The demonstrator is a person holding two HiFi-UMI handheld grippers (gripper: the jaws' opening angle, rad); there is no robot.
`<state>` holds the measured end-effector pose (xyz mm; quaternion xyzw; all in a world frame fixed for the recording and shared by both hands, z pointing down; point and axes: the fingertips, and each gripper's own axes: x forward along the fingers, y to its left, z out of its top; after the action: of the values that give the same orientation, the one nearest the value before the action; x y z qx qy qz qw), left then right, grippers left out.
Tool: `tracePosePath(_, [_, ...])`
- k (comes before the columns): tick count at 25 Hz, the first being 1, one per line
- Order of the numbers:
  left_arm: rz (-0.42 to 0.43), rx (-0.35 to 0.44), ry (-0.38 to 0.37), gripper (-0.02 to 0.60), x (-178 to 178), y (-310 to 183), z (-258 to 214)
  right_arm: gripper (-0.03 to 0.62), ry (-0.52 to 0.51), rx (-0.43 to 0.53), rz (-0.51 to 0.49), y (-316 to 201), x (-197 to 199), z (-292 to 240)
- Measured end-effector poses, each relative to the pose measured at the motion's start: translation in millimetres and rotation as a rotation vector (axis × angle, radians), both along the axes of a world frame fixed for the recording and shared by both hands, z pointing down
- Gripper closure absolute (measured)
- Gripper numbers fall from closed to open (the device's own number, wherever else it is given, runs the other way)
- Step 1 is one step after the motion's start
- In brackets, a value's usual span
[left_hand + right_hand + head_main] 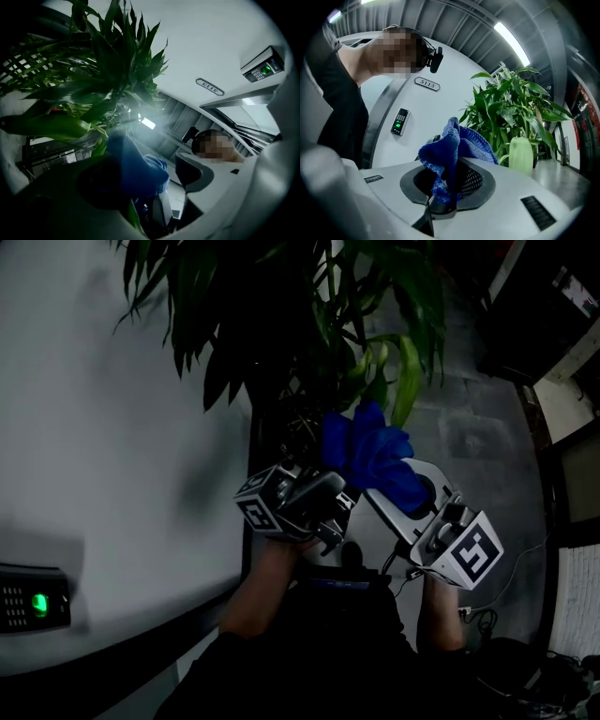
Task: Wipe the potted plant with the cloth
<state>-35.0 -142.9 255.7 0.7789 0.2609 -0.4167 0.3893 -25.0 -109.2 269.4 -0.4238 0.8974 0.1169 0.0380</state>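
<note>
Right gripper point(440, 202) is clamped on the blue cloth point(367, 457), while the left gripper point(147, 180) is held wide, nothing pressed. The potted plant point(309, 324) is seen just beyond, on the far side. No leaf is touched by the cloth, so wiping is judged left to do.

We read "5113" on a small oval grey number plate point(427, 84) on the white wall point(436, 105), upper left of the frame.

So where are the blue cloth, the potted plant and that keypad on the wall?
blue cloth point(369, 456): head view, middle of the bunched fabric.
potted plant point(515, 105): right gripper view, its central leaves.
keypad point(39, 604): head view, its green light.
</note>
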Motion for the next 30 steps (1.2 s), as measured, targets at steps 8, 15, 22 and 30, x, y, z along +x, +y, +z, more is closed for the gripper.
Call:
tracePosePath(8, [-0.078,0.100,-0.093,0.186,8,14,6,0.502,0.045,-0.136,-0.044,13,-16,34])
tracePosePath(15, [-0.213,0.182,-0.208,0.181,21,21,26,0.502,0.047,-0.221,-0.149,23,-11,62])
tracePosePath(22, [-0.327,0.136,-0.267,0.181,28,16,46,0.503,0.030,-0.314,-0.161,44,31,93])
tracePosePath(30, [-0.456,0.082,-0.305,0.181,21,15,59,0.503,-0.059,-0.309,-0.166,54,77,92])
